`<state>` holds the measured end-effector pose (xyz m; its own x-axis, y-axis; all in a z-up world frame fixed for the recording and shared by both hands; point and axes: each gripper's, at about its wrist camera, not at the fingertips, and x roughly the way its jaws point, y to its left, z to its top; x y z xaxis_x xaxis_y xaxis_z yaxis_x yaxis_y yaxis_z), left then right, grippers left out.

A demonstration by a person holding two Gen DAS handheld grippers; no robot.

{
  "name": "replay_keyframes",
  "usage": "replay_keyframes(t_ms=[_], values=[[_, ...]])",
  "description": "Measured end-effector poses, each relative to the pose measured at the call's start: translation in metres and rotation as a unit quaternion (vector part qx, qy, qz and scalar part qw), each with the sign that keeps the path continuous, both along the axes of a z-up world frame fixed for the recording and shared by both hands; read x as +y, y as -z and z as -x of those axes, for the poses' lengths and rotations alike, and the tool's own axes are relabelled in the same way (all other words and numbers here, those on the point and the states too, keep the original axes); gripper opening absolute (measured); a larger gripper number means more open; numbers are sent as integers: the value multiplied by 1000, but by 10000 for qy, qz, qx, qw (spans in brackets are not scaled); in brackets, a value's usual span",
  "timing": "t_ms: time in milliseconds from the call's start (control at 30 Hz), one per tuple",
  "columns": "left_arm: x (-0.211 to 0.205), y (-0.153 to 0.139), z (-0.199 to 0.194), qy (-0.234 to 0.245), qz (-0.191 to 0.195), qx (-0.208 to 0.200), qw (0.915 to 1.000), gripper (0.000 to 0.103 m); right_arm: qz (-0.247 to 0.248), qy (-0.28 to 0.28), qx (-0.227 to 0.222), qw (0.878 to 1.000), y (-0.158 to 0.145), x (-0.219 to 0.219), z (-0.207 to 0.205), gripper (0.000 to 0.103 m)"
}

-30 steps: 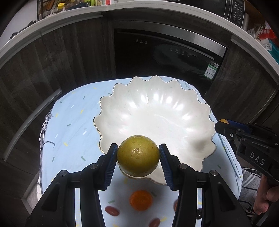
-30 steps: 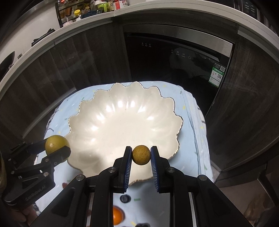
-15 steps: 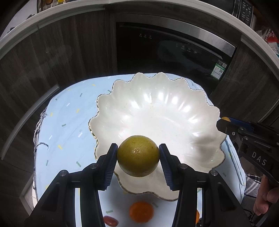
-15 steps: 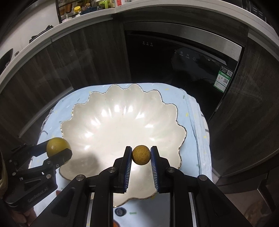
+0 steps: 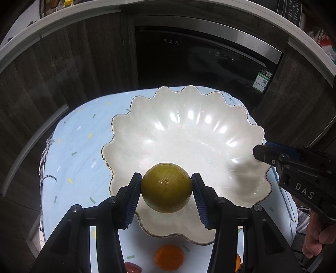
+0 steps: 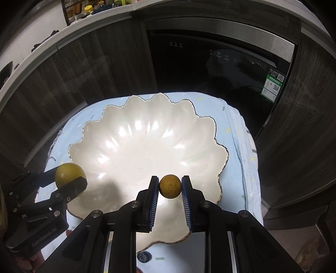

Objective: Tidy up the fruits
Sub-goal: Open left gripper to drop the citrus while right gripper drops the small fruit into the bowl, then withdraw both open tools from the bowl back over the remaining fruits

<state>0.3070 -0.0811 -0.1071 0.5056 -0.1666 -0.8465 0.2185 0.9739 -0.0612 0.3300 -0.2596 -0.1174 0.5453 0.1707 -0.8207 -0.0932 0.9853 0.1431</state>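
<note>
My left hand-held gripper (image 5: pixel 166 187) pinches a smooth round green fruit (image 5: pixel 166 187), my right hand-held gripper (image 6: pixel 169 187), jaws opening, flanks a small rough brown ball (image 6: pixel 169 186), both over the glossy scalloped white bowl (image 6: pixel 147 134).

Dark wood-grain cabinets (image 6: pixel 100 69) curve behind the desk (image 5: pixel 84 151), which is draped in a pale blue cloth (image 6: pixel 235 130) with small coloured flecks. Between the cabinets sits a black built-in appliance (image 6: pixel 220 63) with a steel strip on top, touch icons and a green label (image 6: pixel 273 84). A white countertop (image 5: pixel 63 29) runs above, with jars (image 6: pixel 88 8) at the back. Overhead light glares off the glossy surfaces
</note>
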Motion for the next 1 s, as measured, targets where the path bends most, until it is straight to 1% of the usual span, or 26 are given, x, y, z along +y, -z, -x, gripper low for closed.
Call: replay_keyframes(t_ms=[67, 100, 133, 167, 200, 233, 367, 500, 533, 667, 833, 1000], values=[[2, 2, -1, -23, 39, 61, 10000, 48, -37, 19, -24, 10000, -2, 0, 0, 37], [3, 2, 0, -39, 58, 64, 10000, 51, -64, 36, -46, 10000, -4, -1, 0, 47], [3, 2, 1, -48, 84, 43, 9999, 57, -60, 56, -65, 9999, -5, -1, 0, 55], [5, 0, 2, -85, 87, -27, 9999, 76, -50, 79, -96, 9999, -7, -1, 0, 58], [6, -4, 4, -139, 101, -137, 9998, 87, -23, 108, -137, 9998, -9, 0, 1, 64], [7, -8, 5, -162, 143, -217, 9995, 89, -4, 117, -155, 9998, -9, 0, 1, 66], [7, -12, 5, -115, 171, -223, 9995, 90, 14, 167, -207, 9996, -14, -2, 3, 66], [7, -16, 8, -107, 197, -286, 9993, 98, 12, 231, -252, 9994, -19, -5, 5, 67], [7, -18, 9, -106, 209, -322, 9992, 98, 14, 239, -266, 9994, -21, -6, 6, 69], [7, -24, 13, -151, 179, -430, 9988, 102, -2, 182, -369, 9992, -28, -5, 10, 70], [12, -30, 18, -222, 184, -466, 9985, 103, 51, 180, -487, 9986, -37, -3, 17, 70], [16, -35, 24, -271, 164, -491, 9983, 103, 35, 155, -512, 9986, -41, -1, 23, 70]])
